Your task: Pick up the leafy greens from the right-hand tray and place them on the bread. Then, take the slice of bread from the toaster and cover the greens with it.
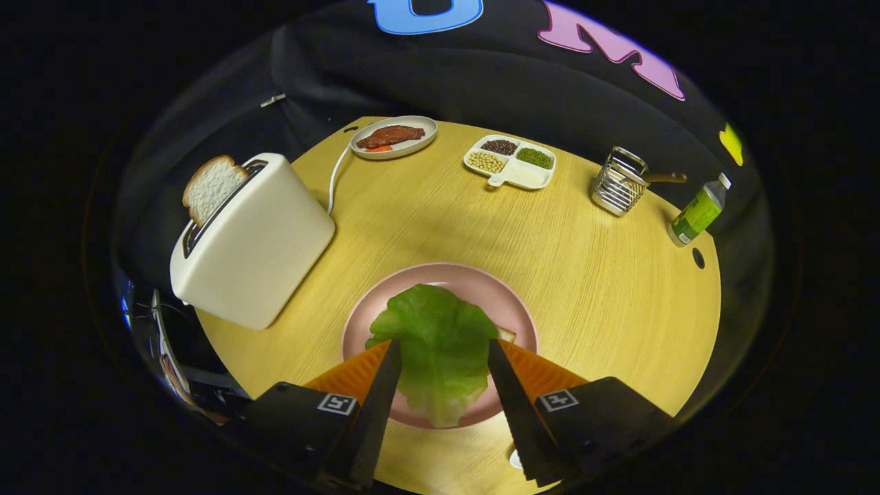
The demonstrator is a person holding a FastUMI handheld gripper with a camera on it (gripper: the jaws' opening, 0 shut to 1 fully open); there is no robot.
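Between the wide-apart fingers of the gripper [440, 354], the leafy greens [440, 350] lie loose on the pink plate [522, 313], so a brush could shift them.

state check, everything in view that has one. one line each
hand-held gripper: open, fingers either side of the leaf
leafy greens: lying on the pink plate, covering the bread there
bread slice: standing in the toaster slot
divided tray: three compartments filled
bottle: capped, upright
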